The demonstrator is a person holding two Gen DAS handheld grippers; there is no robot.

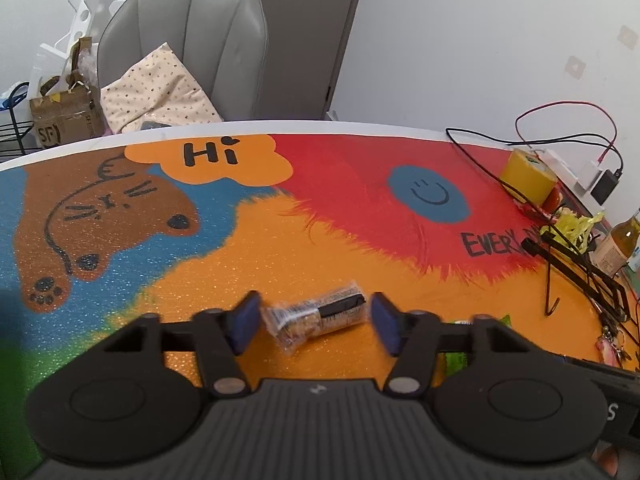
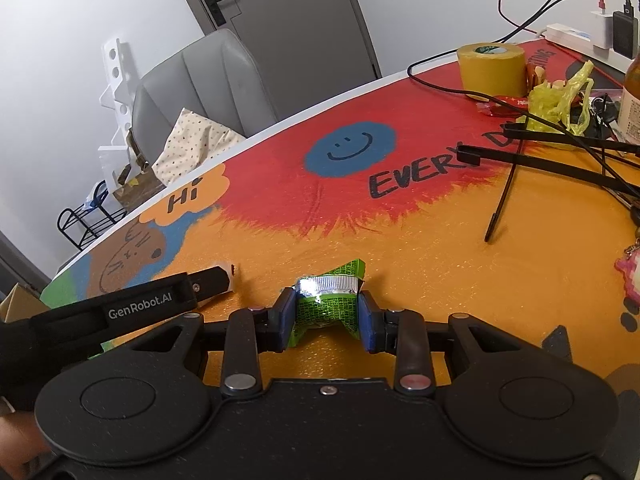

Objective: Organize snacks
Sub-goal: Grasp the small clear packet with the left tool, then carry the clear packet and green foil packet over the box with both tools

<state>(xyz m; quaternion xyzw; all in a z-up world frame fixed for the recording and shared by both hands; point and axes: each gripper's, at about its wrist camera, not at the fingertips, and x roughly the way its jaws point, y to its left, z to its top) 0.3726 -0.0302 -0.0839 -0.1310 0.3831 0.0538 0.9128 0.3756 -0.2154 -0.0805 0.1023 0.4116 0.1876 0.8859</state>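
The right gripper (image 2: pixel 327 320) is clamped on a green snack packet (image 2: pixel 326 308), its blue pads pressing both sides, just above the orange part of the table mat (image 2: pixel 400 240). The left gripper (image 1: pixel 314 320) stands apart around a clear-wrapped snack bar (image 1: pixel 316 316) that lies on the mat; neither pad touches it. Farther back on the right sit a yellow tape roll (image 2: pixel 491 68), a crumpled yellow bag (image 2: pixel 560 96) and black cables (image 2: pixel 560 152). Beyond the table edge stands a grey chair (image 1: pixel 188 48) holding a dotted cushion (image 1: pixel 160 88).
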